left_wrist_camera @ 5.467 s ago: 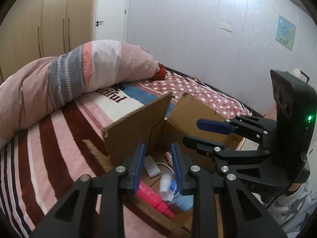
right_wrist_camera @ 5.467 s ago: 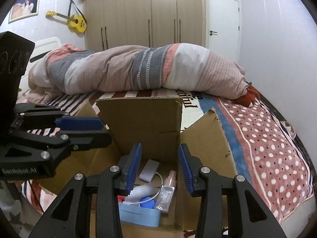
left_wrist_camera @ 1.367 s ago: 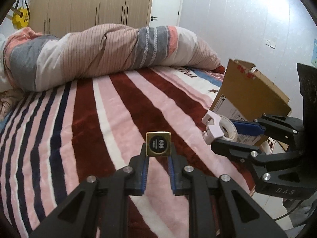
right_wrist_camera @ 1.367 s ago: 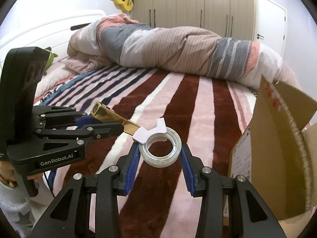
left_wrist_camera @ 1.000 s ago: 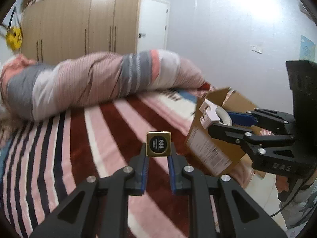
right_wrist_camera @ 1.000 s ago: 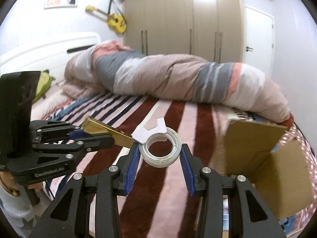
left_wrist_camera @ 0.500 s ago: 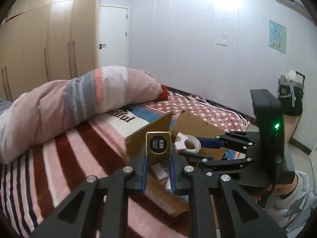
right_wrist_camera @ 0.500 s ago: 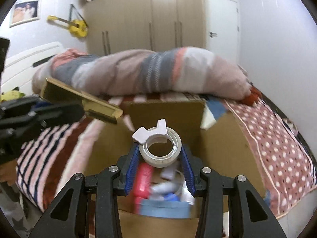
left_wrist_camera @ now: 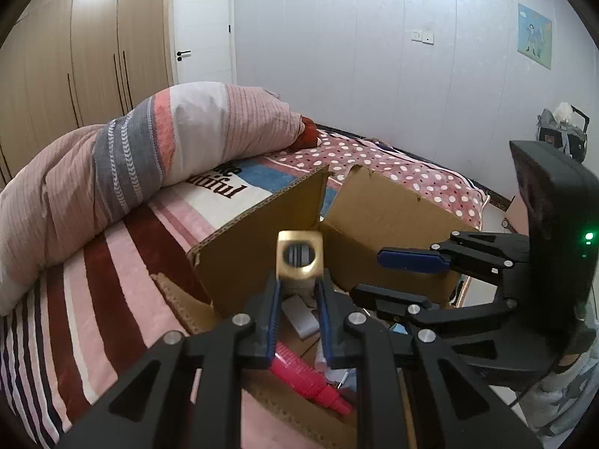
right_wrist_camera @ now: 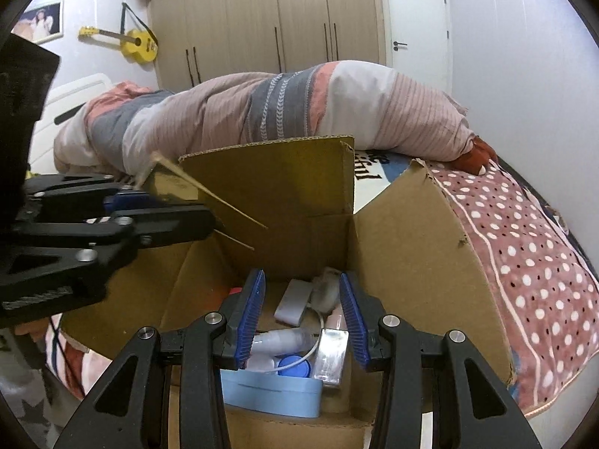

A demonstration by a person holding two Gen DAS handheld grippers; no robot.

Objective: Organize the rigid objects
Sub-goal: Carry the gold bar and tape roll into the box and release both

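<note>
Left claw (left_wrist_camera: 298, 301) spread, gold box (left_wrist_camera: 299, 259) slipping free: light, stiff, slick; right claw (right_wrist_camera: 301, 312) apart, empty.

Home bedroom: bed (left_wrist_camera: 112, 280), wardrobe (right_wrist_camera: 262, 18), guitar (right_wrist_camera: 127, 43).

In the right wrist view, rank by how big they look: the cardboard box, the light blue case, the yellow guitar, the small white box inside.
1. Cardboard box
2. Light blue case
3. Yellow guitar, though it hangs far off
4. Small white box
</note>
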